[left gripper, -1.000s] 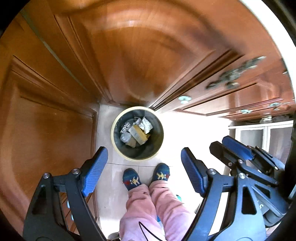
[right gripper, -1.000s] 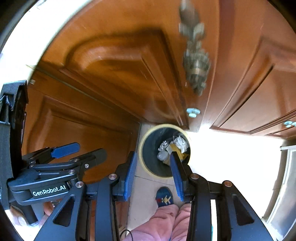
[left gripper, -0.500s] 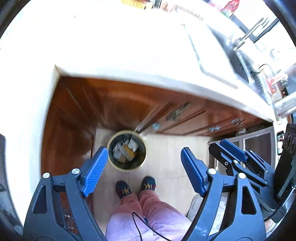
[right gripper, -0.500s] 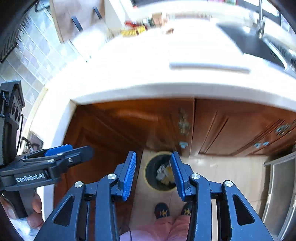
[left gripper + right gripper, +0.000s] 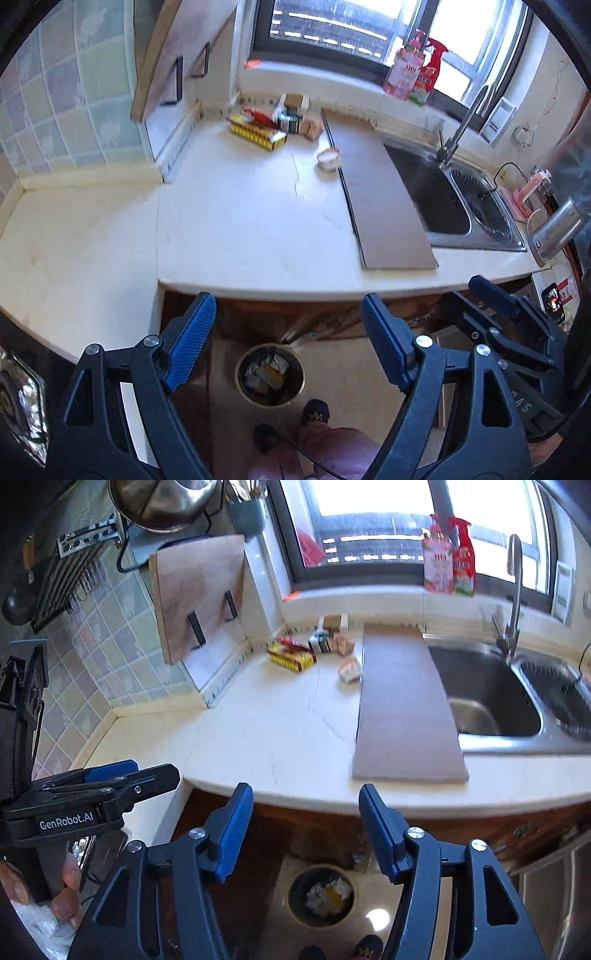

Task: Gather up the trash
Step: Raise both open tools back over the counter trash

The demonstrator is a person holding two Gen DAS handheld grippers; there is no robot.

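Note:
A round bin (image 5: 270, 374) (image 5: 320, 894) with wrappers and scraps in it stands on the floor below the counter edge. At the far back of the white counter (image 5: 240, 221) (image 5: 280, 731) lie a yellow box (image 5: 258, 133) (image 5: 291, 659), several small packets (image 5: 295, 122) (image 5: 330, 642) and a small white carton (image 5: 328, 159) (image 5: 349, 669). My left gripper (image 5: 288, 339) hangs open and empty above the bin, near the counter edge. The jaws of my right gripper (image 5: 306, 827) are opening, with nothing between them.
A grey board (image 5: 373, 199) (image 5: 402, 705) lies beside the steel sink (image 5: 454, 195) (image 5: 491, 694) with its tap (image 5: 513, 590). Two spray bottles (image 5: 413, 66) (image 5: 448, 557) stand on the window sill. A wooden board (image 5: 195, 590) leans on the tiled wall. A person's feet (image 5: 291, 424) stand by the bin.
Both grippers have risen from just above the bin by the cabinet doors to above counter height, tilting up so the counter and window show. The right gripper's jaws have spread wider.

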